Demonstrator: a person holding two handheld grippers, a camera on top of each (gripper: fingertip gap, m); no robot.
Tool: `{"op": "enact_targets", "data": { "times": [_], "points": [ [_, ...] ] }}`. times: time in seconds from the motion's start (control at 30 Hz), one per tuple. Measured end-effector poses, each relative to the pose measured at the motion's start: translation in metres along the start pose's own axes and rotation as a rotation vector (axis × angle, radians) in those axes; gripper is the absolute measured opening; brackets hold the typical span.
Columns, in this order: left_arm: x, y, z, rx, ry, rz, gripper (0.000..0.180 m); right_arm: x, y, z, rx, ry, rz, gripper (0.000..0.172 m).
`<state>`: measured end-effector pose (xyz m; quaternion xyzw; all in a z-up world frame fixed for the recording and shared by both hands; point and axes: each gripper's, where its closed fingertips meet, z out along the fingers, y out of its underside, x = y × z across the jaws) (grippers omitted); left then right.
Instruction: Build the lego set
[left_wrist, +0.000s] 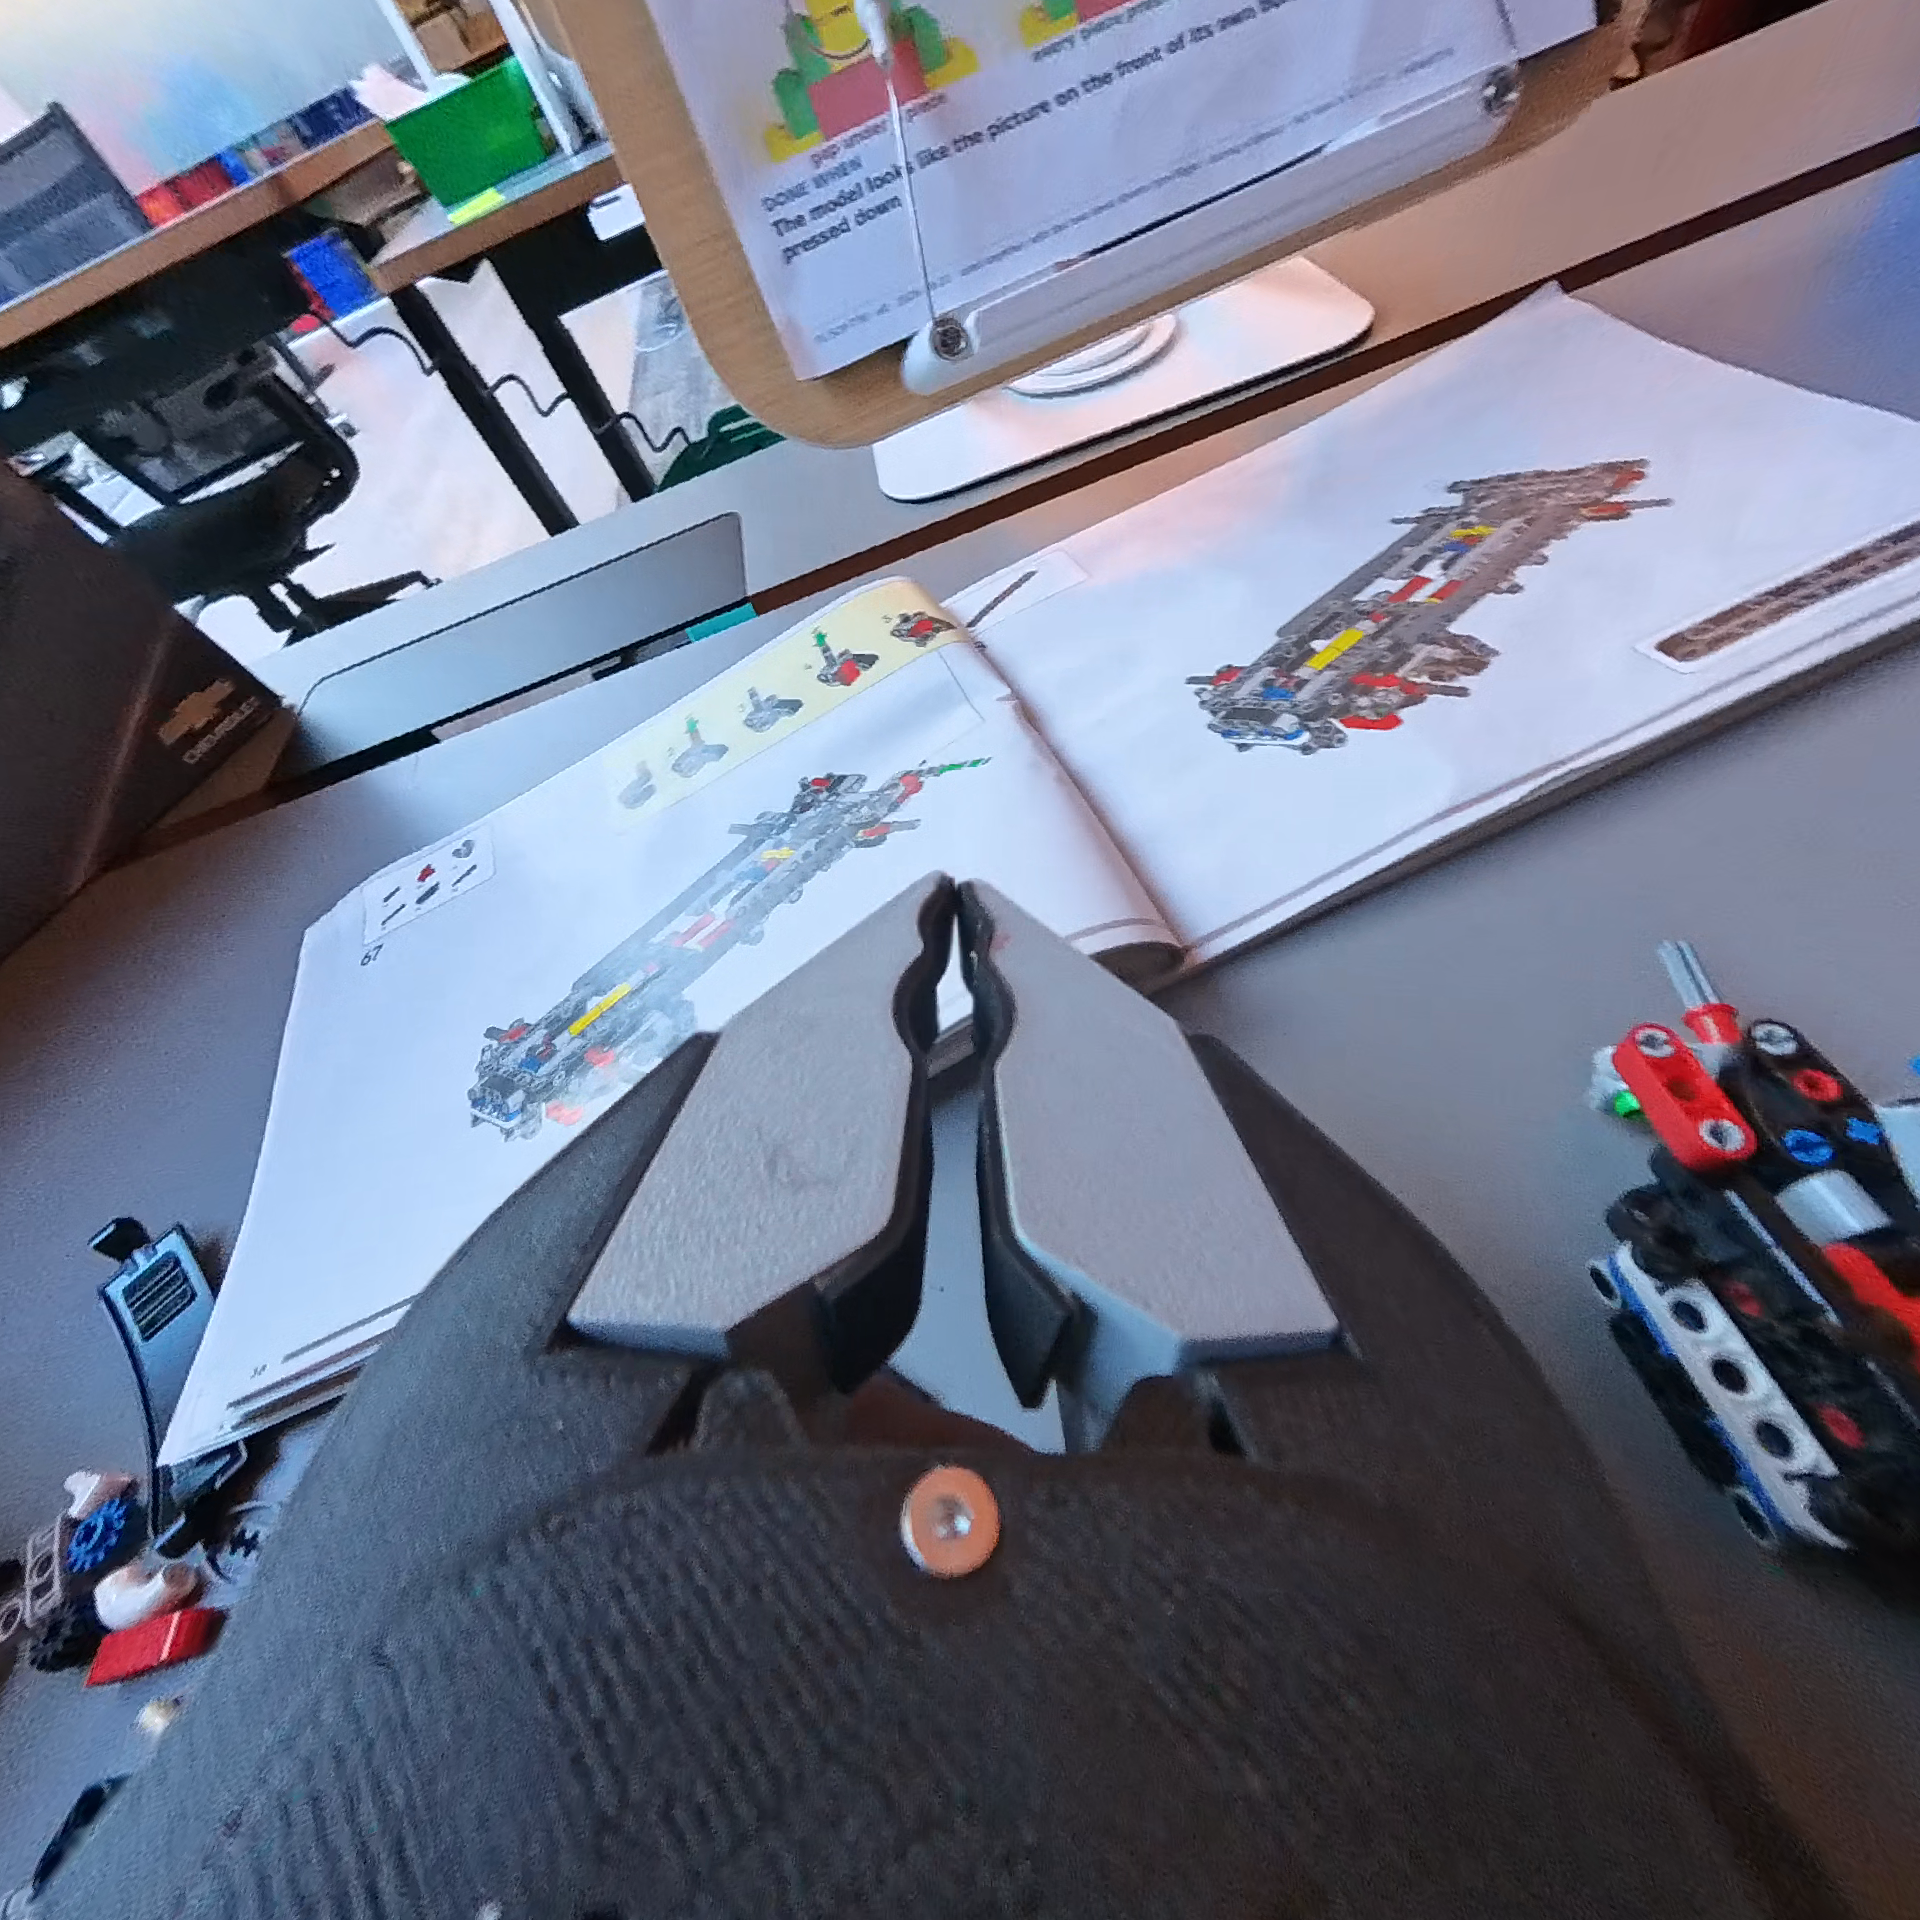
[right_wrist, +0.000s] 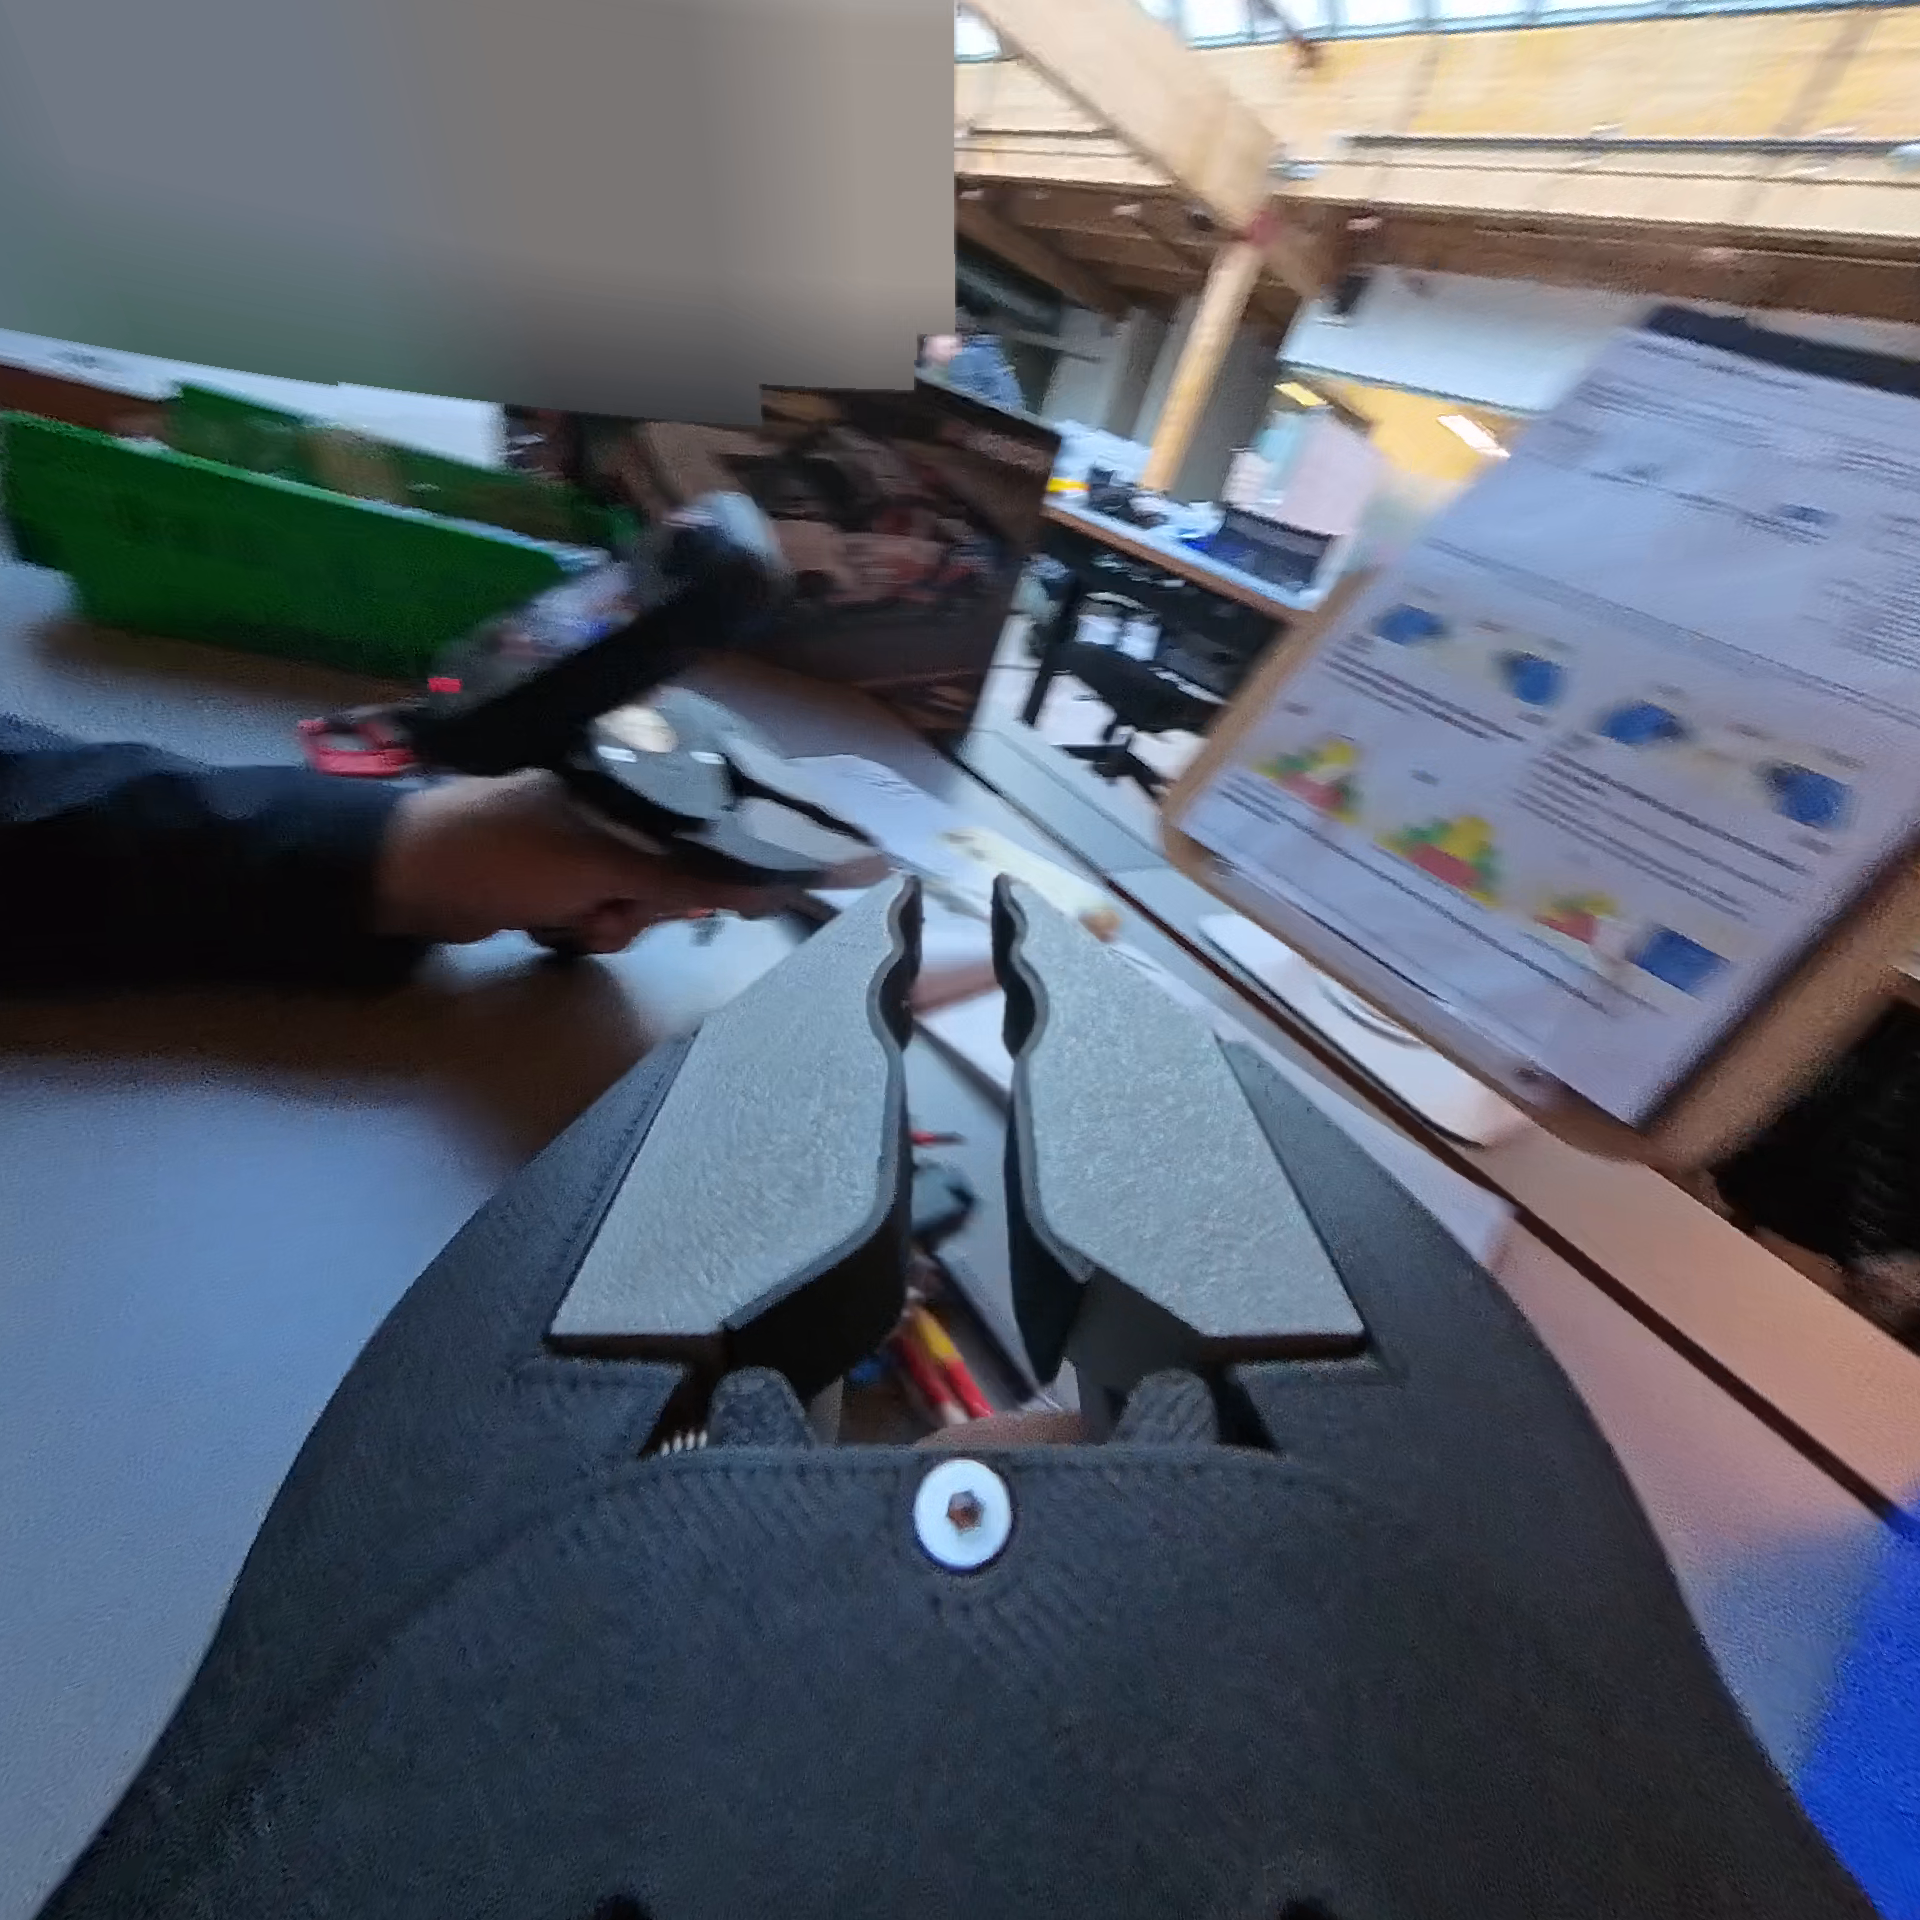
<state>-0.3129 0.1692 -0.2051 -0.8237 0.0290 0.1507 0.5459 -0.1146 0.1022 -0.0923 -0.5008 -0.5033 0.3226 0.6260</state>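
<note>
My left gripper (left_wrist: 954, 891) is shut, its tips touching, and hovers over the near edge of an open instruction booklet (left_wrist: 665, 935) on the grey table (left_wrist: 1455, 1039). A partly built black, white and red brick model (left_wrist: 1766, 1247) stands to its right. In the right wrist view a hand (right_wrist: 499, 862) holds the left gripper (right_wrist: 727, 810) over the booklet (right_wrist: 935, 831). My right gripper (right_wrist: 956, 894) is open by a narrow gap with nothing between its pads, raised above the table and pointing toward the booklet.
Loose small bricks (left_wrist: 114, 1558) lie at the left by the booklet's corner. A wooden stand with a printed sheet (left_wrist: 1039, 156) stands behind the booklet, also in the right wrist view (right_wrist: 1558, 727). A closed laptop (left_wrist: 520, 644) and a dark box (left_wrist: 83, 707) are far left. A green bin (right_wrist: 260, 561) stands behind. Across from one pair of fingers to the other is roughly 25 cm.
</note>
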Motion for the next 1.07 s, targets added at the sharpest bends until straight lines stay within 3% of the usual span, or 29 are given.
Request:
{"op": "enact_targets", "data": {
  "times": [0.2,0.37,0.83,1.07],
  "points": [
    [-0.003,-0.012,-0.003,0.045,-0.059,-0.012,0.0,-0.109,-0.018,0.051,-0.104,-0.239,-0.21,0.0],
    [-0.001,-0.019,-0.004,0.068,-0.108,0.012,0.0,-0.145,-0.019,0.08,-0.152,-0.213,-0.362,0.0],
    [-0.003,-0.011,0.013,0.026,-0.185,0.112,0.0,-0.133,0.006,0.099,-0.294,-0.111,-0.487,0.0],
    [-0.017,-0.015,0.015,0.055,-0.304,0.235,0.0,-0.131,0.016,0.101,-0.397,-0.152,-0.393,0.0]
  ]
}}
